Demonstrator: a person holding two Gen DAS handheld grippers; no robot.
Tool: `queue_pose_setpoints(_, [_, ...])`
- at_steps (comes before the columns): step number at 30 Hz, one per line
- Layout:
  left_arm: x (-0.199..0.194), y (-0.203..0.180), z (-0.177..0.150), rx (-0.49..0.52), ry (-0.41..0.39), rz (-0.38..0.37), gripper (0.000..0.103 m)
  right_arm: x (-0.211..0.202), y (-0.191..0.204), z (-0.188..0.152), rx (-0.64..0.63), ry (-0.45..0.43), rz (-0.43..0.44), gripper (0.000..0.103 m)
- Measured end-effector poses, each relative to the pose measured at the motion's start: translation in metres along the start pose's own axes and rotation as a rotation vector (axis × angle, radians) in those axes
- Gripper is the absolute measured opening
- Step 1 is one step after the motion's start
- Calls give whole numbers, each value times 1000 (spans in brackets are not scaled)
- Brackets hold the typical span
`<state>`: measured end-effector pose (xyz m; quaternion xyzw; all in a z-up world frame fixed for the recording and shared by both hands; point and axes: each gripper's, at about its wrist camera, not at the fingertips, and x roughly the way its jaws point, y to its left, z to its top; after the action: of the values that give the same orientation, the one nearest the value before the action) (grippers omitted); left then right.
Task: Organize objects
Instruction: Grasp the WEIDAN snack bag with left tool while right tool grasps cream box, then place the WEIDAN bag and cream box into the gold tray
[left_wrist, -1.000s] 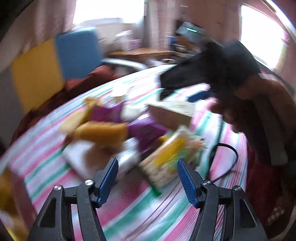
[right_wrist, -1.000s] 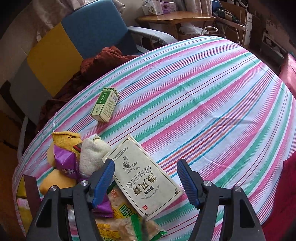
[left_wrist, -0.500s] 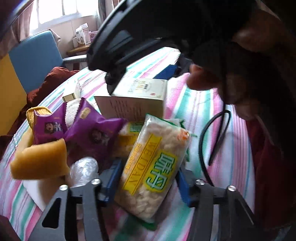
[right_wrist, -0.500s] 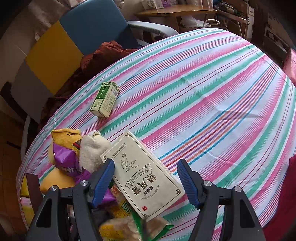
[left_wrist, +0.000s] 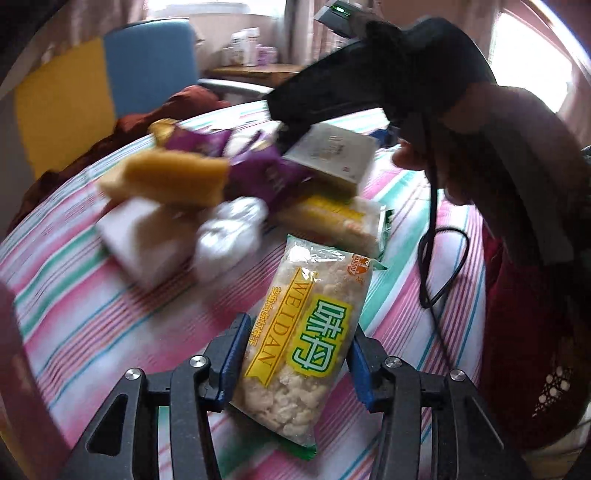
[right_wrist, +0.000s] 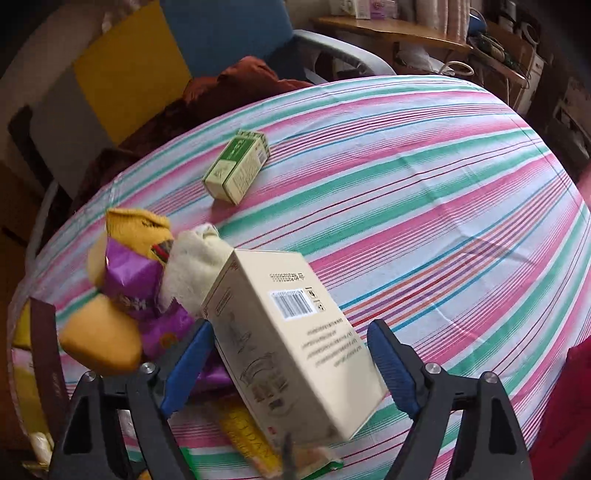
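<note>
A striped cloth (right_wrist: 424, 206) in pink, green and pale blue is covering the table, lying mostly smooth with faint creases. Behind it a chair (right_wrist: 177, 48) with blue and yellow panels is standing with a rumpled rust-red blanket (right_wrist: 236, 85) on its seat, and a wooden desk (right_wrist: 388, 29) with small boxes is sitting by the curtained window.

In the left wrist view the left tool (left_wrist: 297, 363) is closing its blue pads on a crinkly clear snack packet (left_wrist: 306, 332) with a yellow and green label, lumpy pale pieces showing through; the packet is sitting between the pads, touched on both sides. Beyond it a pile is lying blurred: a soft yellow sponge (left_wrist: 173, 179), shiny purple wrappers (left_wrist: 266, 173), a white plastic bundle (left_wrist: 229, 232) and another yellow-labelled packet (left_wrist: 332, 218).

In the right wrist view the right tool (right_wrist: 291, 365) is opening its jaws around a cream cardboard box (right_wrist: 295, 350) with a barcode, tilted on edge over the pile; the left pad is close against it, while a gap is showing at the right pad. A small green carton (right_wrist: 238, 166) is lying flat on the cloth, well apart from the pile. A fuzzy cream cloth (right_wrist: 192, 266) is resting beside the purple wrappers. A black cable (left_wrist: 436, 266) is looping over the table's edge below the person's hand (left_wrist: 480, 147).
</note>
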<state>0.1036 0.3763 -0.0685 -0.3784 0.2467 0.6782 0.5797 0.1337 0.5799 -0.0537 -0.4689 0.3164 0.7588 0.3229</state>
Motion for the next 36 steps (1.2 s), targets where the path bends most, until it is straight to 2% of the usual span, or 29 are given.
queue_pose_setpoints(7, [-20,6,-19,-76,-7,21,49,6,-3,-2,25,37,32,87])
queue_pose_setpoints(10, [-29,8,-26,-113,-10,18,49,6,-4,-3,27,37,58,73])
queue_pose_setpoints(11, [-32,8,-28,-119,-12,24,49,4,-4,-4,28,30,62,65])
queue_pose_setpoints(12, [-31,8,-23,-123,-14,28,49,1,-5,-3,32,20,63,56])
queue_pose_setpoints(14, [-38,7,-26,-141,-24,36,48,-3,-9,-3,46,-4,61,52])
queue_pose_setpoints(17, [-58,17,-46,-166,-51,46,48,-9,-15,-3,74,-34,64,51])
queue_pose_setpoints(20, [-65,37,-42,-186,-81,60,48,-23,-24,-1,122,-111,69,51])
queue_pose_setpoints(25, [-111,51,-50,-237,-161,128,48,-48,-28,-4,164,-225,116,51])
queue_pose_setpoints(27, [-123,70,-49,-268,-190,169,48,-57,-19,-7,142,-252,136,51])
queue_pose_setpoints(30, [-145,98,-63,-338,-217,242,48,-79,9,-17,78,-283,183,51])
queue_pose_setpoints(36, [-184,155,-106,-511,-252,388,48,-114,118,-42,-184,-279,295,51])
